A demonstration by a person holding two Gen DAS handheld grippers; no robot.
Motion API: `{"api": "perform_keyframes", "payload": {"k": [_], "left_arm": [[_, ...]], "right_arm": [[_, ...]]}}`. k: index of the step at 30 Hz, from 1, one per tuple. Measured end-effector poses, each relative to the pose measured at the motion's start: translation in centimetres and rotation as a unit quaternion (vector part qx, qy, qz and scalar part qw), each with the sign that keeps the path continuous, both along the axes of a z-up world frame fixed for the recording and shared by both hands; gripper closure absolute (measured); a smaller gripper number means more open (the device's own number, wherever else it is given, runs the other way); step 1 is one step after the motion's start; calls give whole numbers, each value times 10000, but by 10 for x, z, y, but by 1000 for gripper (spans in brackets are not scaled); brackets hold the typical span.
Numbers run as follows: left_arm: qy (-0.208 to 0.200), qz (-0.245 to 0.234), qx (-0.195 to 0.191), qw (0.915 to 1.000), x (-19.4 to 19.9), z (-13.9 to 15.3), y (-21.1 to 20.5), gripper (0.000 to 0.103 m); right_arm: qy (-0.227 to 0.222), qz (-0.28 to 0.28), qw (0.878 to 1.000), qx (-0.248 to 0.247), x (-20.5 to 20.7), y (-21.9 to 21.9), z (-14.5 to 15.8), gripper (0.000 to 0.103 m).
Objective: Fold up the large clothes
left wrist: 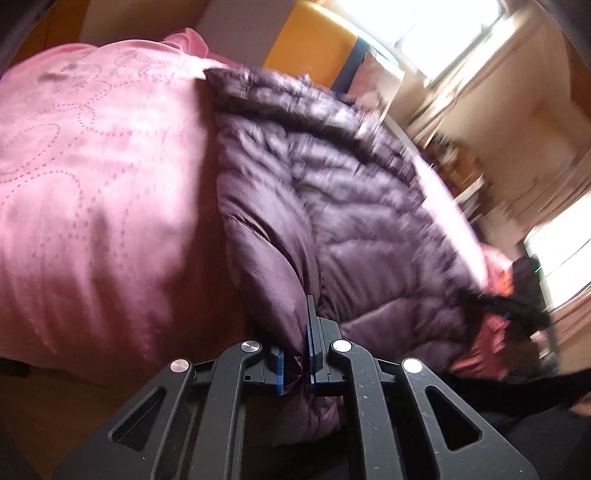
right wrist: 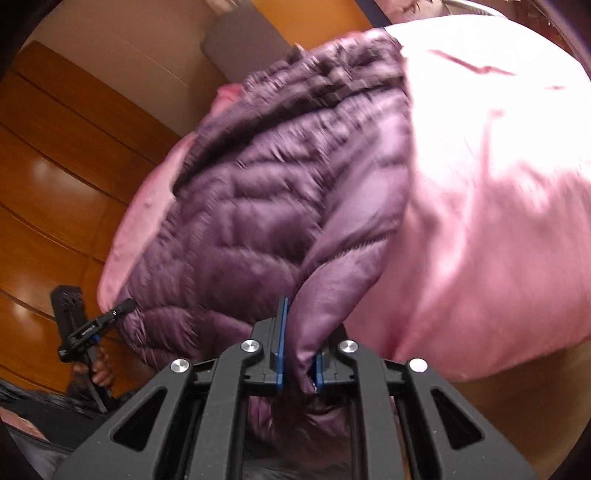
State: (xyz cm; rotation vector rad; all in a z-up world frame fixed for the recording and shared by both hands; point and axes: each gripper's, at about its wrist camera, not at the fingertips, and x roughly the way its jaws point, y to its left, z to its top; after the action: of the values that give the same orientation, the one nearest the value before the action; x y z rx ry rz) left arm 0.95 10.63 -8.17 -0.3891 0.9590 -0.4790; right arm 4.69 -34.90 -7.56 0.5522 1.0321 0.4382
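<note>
A dark purple quilted puffer jacket [left wrist: 332, 192] lies on a pink satin bed cover [left wrist: 92, 177]. My left gripper [left wrist: 297, 350] is shut on a fold of the jacket's smooth purple fabric at its near edge. In the right wrist view the same jacket [right wrist: 258, 206] stretches away over the pink cover [right wrist: 498, 192]. My right gripper [right wrist: 301, 343] is shut on another fold of the jacket's near edge. The left gripper [right wrist: 96, 325] shows at the jacket's left corner in the right wrist view. Both views are motion-blurred.
A yellow headboard [left wrist: 310, 40] and bright windows [left wrist: 436, 29] stand beyond the bed. A cluttered shelf [left wrist: 454, 166] is at the right. Wooden wardrobe panels [right wrist: 55, 166] lie to the left in the right wrist view.
</note>
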Motion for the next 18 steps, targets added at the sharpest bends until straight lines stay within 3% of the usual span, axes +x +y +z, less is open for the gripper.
{"api": "perform_keyframes", "payload": {"k": [4,9,18], "left_arm": [[-178,131,-657,9976,7,21,16,95],[-373,119,-975,9945,31,39,14,98],[-282,380,-1175,9919,116,47,6,98]], "right_arm": [[-196,-127,9986,476,18,-6,17,94],[-327,-523,9925,1058,57,-19,28,94],[-166,-1021,9902,943,136,-34,25,94]]}}
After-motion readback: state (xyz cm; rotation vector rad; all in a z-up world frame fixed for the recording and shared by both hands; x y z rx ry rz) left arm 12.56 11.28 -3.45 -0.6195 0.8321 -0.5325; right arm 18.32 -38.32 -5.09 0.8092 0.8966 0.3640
